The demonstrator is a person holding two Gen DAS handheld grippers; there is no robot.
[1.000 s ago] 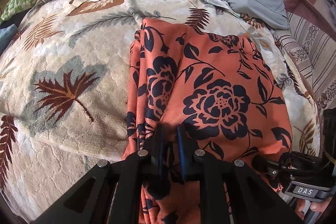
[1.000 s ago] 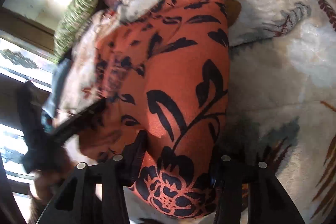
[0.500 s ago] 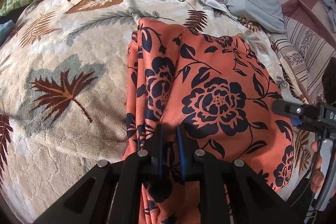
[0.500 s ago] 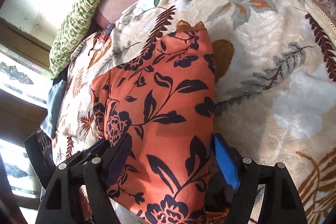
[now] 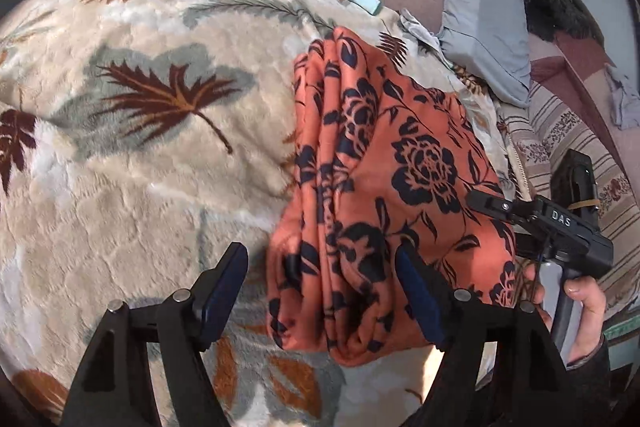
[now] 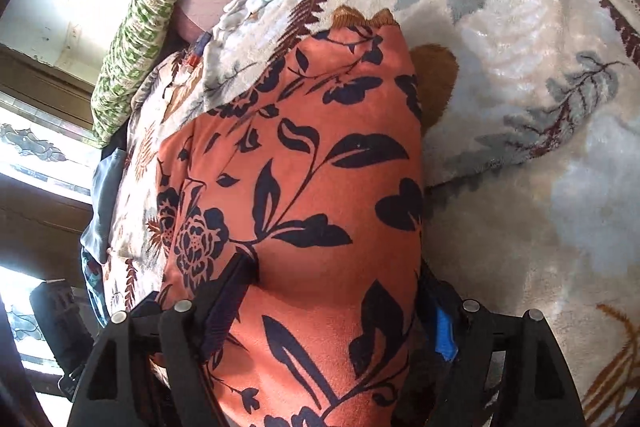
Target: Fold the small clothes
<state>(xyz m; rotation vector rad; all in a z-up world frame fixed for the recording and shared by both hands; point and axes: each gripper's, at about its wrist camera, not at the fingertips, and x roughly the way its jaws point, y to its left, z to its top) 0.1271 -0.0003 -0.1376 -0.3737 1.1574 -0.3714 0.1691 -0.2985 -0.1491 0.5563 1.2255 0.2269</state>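
1. Left gripper (image 5: 320, 287) spread wide, straddling the near end of the orange fabric garment with dark floral print (image 5: 384, 187), gripping nothing.
2. Right gripper (image 6: 336, 307) splayed across the same garment (image 6: 304, 187).
3. Garment folded, lying on cream leaf-patterned plush blanket (image 5: 140, 187).

Garment (image 5: 400, 171): orange-coral with a navy floral and leaf print. Blanket (image 5: 160, 155) beneath garment: cream with grey-blue, brown and maroon leaf motifs. Pillow (image 6: 140, 27) beyond blanket: green and white pattern. Cushion (image 5: 480, 7) right of garment: plain grey-blue.
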